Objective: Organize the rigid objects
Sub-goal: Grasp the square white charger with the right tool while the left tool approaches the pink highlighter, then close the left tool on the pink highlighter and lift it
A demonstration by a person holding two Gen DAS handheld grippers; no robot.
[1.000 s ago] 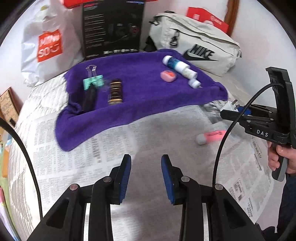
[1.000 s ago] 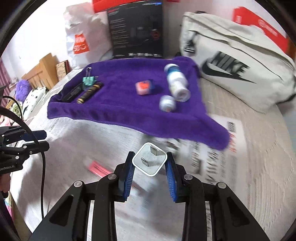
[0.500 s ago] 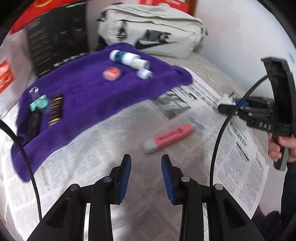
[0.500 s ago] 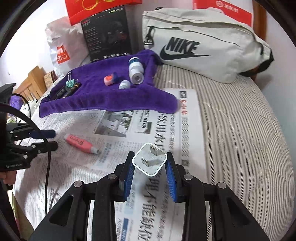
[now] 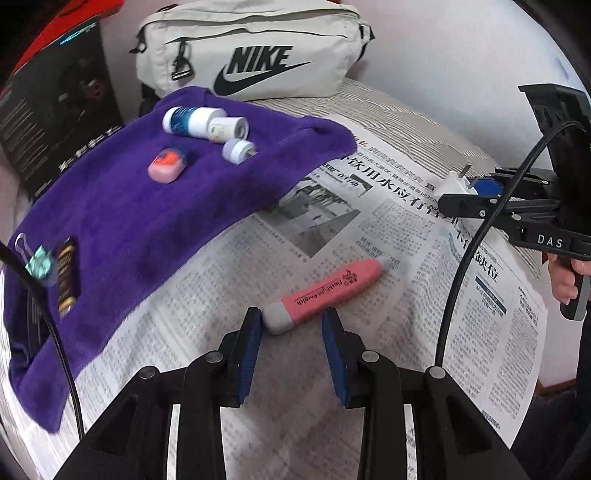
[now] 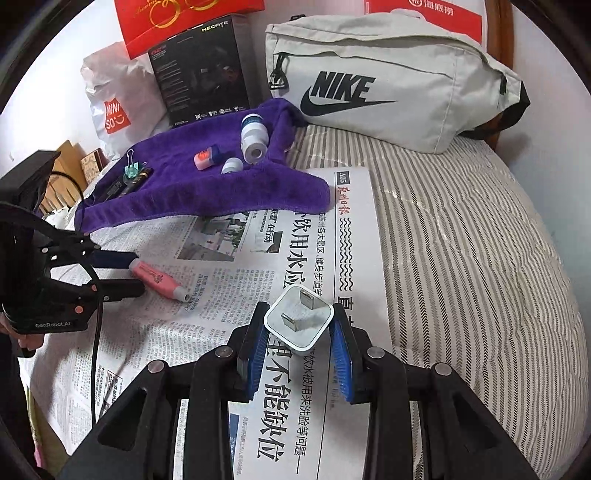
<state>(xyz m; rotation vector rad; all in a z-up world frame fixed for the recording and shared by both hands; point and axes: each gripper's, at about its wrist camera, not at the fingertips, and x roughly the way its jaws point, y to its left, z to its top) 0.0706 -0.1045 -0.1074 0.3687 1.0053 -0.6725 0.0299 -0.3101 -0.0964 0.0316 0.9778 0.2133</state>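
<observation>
A pink highlighter (image 5: 325, 291) lies on the newspaper (image 5: 406, 229); it also shows in the right wrist view (image 6: 157, 278). My left gripper (image 5: 291, 325) is open, its grey-capped end between the fingertips. My right gripper (image 6: 298, 325) is shut on a white plug adapter (image 6: 299, 321), prongs up, held above the newspaper; the adapter also shows in the left wrist view (image 5: 452, 182). On the purple towel (image 5: 122, 206) lie a white-and-blue bottle (image 5: 192, 120), a small white bottle (image 5: 238, 149), a pink eraser (image 5: 166, 168), a teal binder clip (image 5: 38, 258) and a dark tube (image 5: 66, 277).
A grey Nike bag (image 6: 388, 81) lies at the back of the bed. A black box (image 6: 201, 66), a white Miniso bag (image 6: 118, 110) and a red bag (image 6: 184, 22) stand behind the towel. Striped bedding (image 6: 461, 258) extends right of the newspaper.
My left gripper has swung right and moved down to the pink highlighter, whose end now lies between its fingers. My right gripper, still holding the adapter, has moved slightly closer to the newspaper.
</observation>
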